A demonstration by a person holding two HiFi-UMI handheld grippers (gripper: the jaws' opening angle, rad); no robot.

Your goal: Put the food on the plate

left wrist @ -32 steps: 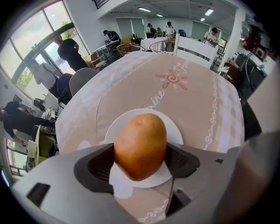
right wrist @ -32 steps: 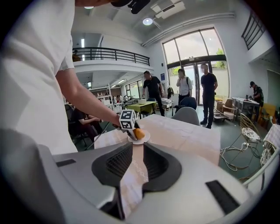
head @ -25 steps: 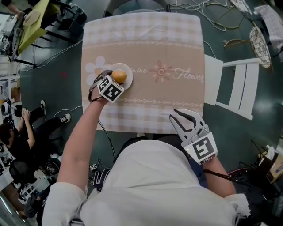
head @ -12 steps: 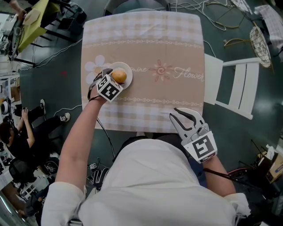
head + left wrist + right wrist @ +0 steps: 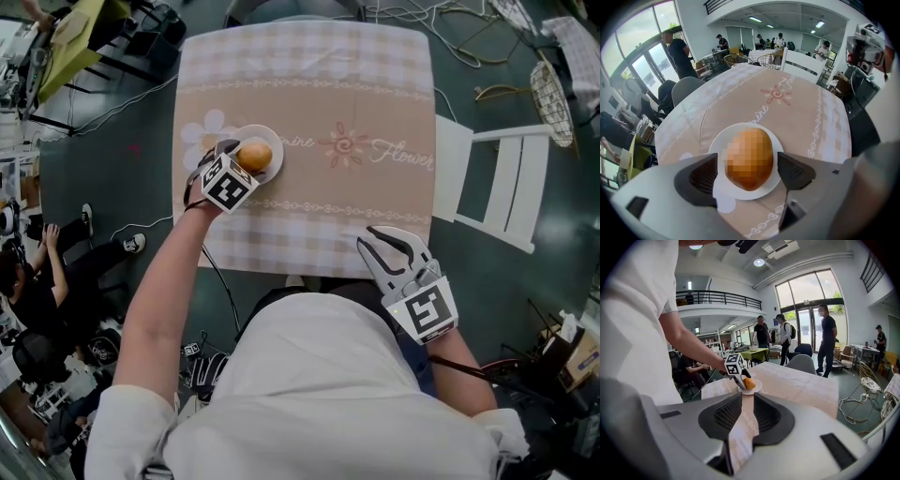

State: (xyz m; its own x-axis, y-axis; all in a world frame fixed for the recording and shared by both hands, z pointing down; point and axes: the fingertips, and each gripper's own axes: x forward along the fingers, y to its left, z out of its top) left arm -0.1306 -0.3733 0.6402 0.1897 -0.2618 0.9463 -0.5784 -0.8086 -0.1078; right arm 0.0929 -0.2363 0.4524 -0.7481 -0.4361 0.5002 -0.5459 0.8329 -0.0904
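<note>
A round orange-brown piece of food [image 5: 255, 155] lies on a small white plate [image 5: 275, 169] at the table's left side. My left gripper [image 5: 242, 161] points steeply down over it. Its jaws have just been opening and now stand open on either side of the food [image 5: 749, 157], with the pads [image 5: 704, 176] just off it. The plate's rim [image 5: 717, 145] shows round the food. My right gripper [image 5: 384, 239] rests at the table's near edge. Its jaws are almost together with only a thin slit and nothing between them [image 5: 747, 408]. Farther off in the right gripper view are the left gripper [image 5: 740, 378] and the food [image 5: 749, 383].
A beige checked tablecloth [image 5: 356, 94] with flower print covers the table. A white chair [image 5: 497, 183] stands at its right side. Cables [image 5: 469, 47] run over the dark floor behind. People and furniture [image 5: 37, 272] crowd the left of the room.
The left gripper's jaws have spread a little away from the food, which stays on the plate. The right gripper has not moved.
</note>
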